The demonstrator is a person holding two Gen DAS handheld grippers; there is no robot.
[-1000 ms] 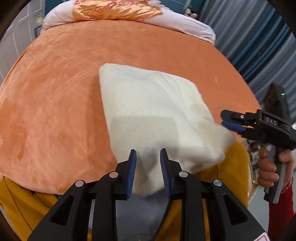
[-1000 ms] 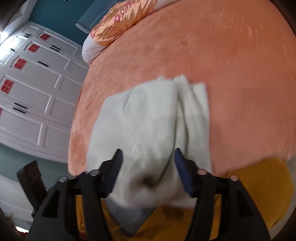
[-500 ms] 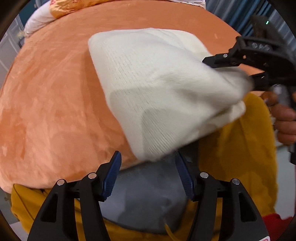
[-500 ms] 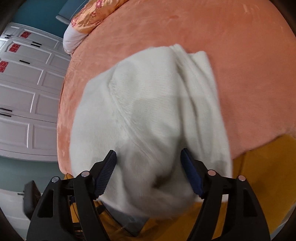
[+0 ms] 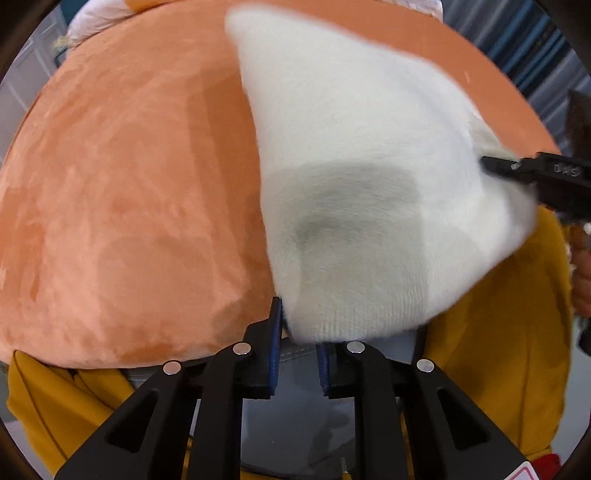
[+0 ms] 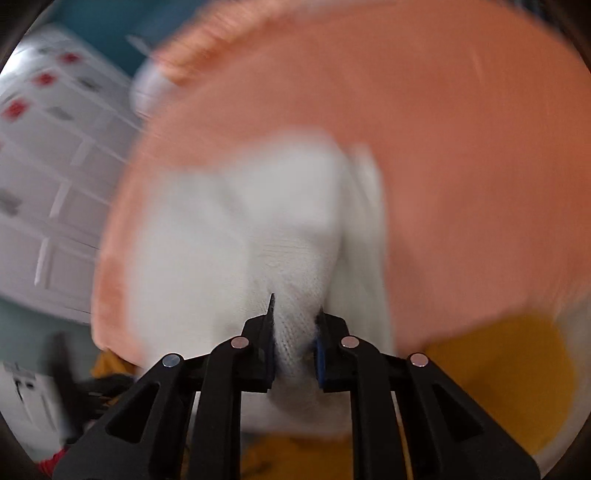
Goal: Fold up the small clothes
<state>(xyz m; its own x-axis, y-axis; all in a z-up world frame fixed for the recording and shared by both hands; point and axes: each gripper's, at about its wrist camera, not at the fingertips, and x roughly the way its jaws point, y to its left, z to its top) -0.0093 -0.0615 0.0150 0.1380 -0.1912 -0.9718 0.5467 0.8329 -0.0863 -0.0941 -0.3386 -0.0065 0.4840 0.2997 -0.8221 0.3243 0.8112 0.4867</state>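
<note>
Tools (image 5: 297, 347) (image 6: 294, 343) closing on white garment (image 5: 369, 177)

I count one cream knitted garment (image 5: 362, 155) on one orange bedcover (image 5: 122, 192). I have two grippers on it, my left gripper (image 5: 297, 354) and my right gripper (image 6: 293, 350), each with two blue-padded fingers. One mustard-yellow cloth (image 5: 491, 339) hangs along the near edge. One white pillow (image 5: 92, 22) lies at the far end, and I see one white panelled wardrobe (image 6: 48, 177).
</note>
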